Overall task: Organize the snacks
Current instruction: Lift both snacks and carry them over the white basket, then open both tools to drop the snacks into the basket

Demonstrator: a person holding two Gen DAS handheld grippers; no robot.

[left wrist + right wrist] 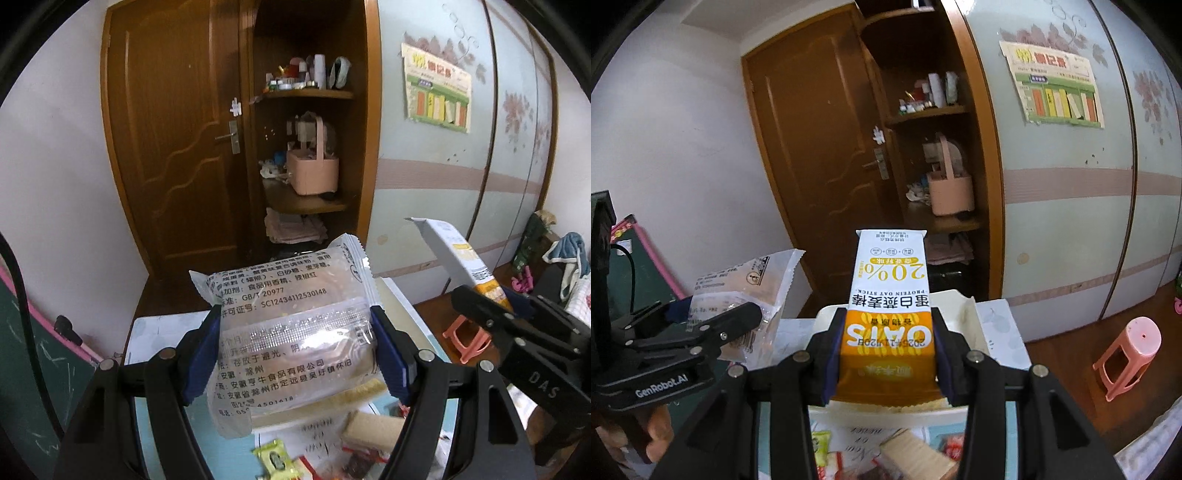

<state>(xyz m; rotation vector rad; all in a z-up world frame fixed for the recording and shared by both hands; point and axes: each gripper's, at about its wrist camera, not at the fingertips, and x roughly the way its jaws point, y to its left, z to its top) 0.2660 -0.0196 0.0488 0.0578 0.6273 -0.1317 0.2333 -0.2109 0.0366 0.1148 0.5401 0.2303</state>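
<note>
Right now I have a snack clamped in each claw, both held up above the table (147, 332). My left gripper (295, 343) is closed on a clear bread packet (291, 332), its blue pads (201, 354) pressing the packet's two sides; the printed back of the wrapper faces my camera and its crimped top edge points toward twelve o'clock. My right gripper (886, 354) is closed on an oat stick packet (890, 306), white at the far end and orange at the near end, pinched across the orange part and sticking straight out toward twelve o'clock. In the left wrist view that same oat stick shows at about two o'clock, tilted, with the right claw's black frame below it. In the right wrist view the bread packet sits at about nine o'clock, in the left claw, and part of a hand (631, 439) shows under it at about eight o'clock.

Below both claws, at six o'clock, loose snacks (369, 432) lie on the table, among them a tan wafer bar and a green-yellow sachet. A cream tray (975, 325) stands just beyond my right claw. Further off, at twelve o'clock, are a brown door (173, 147) and an open shelf with a pink basket (314, 173). A pink stool (1130, 350) stands on the floor at three o'clock.
</note>
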